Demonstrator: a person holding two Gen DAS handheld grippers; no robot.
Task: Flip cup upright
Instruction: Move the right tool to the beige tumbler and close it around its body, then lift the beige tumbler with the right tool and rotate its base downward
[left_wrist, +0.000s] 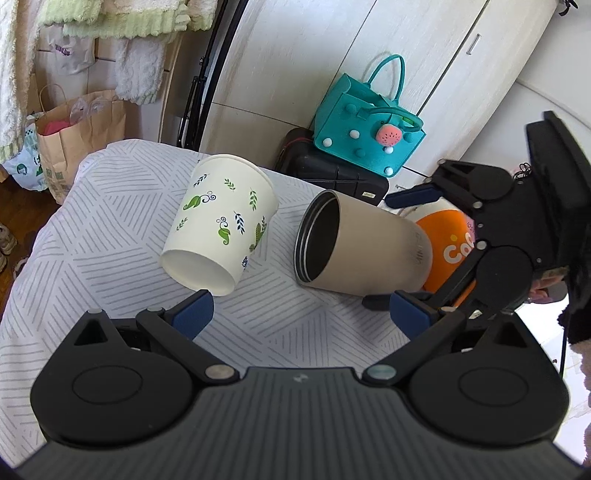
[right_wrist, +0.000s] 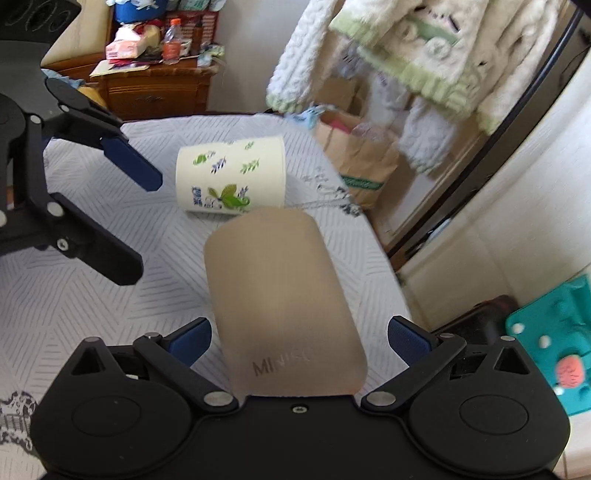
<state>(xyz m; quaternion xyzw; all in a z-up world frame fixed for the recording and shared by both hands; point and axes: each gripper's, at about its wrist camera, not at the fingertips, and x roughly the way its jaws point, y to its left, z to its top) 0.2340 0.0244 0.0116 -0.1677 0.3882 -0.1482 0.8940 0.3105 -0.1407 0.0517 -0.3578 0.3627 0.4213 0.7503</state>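
A beige tumbler (left_wrist: 364, 245) lies on its side on the patterned tablecloth (left_wrist: 110, 251), its dark open mouth toward my left camera. A white paper cup with green leaf prints (left_wrist: 221, 225) lies on its side to its left. My left gripper (left_wrist: 299, 314) is open and empty, just in front of both cups. My right gripper (right_wrist: 299, 339) is open, its jaws on either side of the tumbler's base end (right_wrist: 280, 302) without closing on it. The paper cup (right_wrist: 232, 179) lies beyond the tumbler. The right gripper shows in the left wrist view (left_wrist: 417, 251), the left in the right wrist view (right_wrist: 136, 221).
A teal felt bag (left_wrist: 369, 122) sits on a black case (left_wrist: 332, 173) past the table's far edge. A brown paper bag (left_wrist: 74, 133) and hanging towels (left_wrist: 122, 44) are at the left. An orange object (left_wrist: 448, 247) sits behind the tumbler. A wooden dresser (right_wrist: 159, 88) stands at the back.
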